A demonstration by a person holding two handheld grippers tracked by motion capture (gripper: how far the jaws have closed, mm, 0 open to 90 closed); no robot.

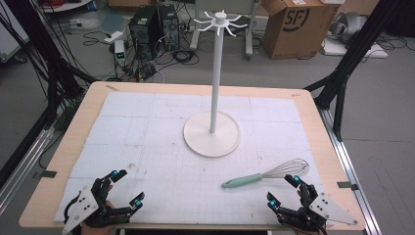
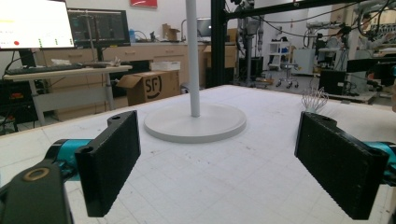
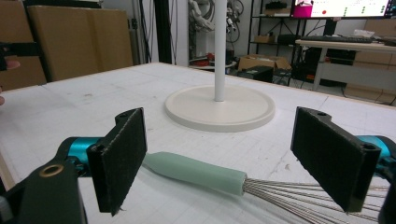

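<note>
The right gripper [image 3: 219,161] is released, its two black jaws spread wide with nothing pressed. One wire whisk with a mint-green handle [image 3: 194,170] lies flat on the white gridded mat [image 1: 147,147] just ahead of them, handle between the jaw lines, untouched. The left gripper [image 2: 217,161] also gapes open over bare mat. Beyond stands one white round-based hook stand [image 1: 213,132], mid-table; open mat surrounds it to the wooden table edge [image 1: 78,127].
</note>
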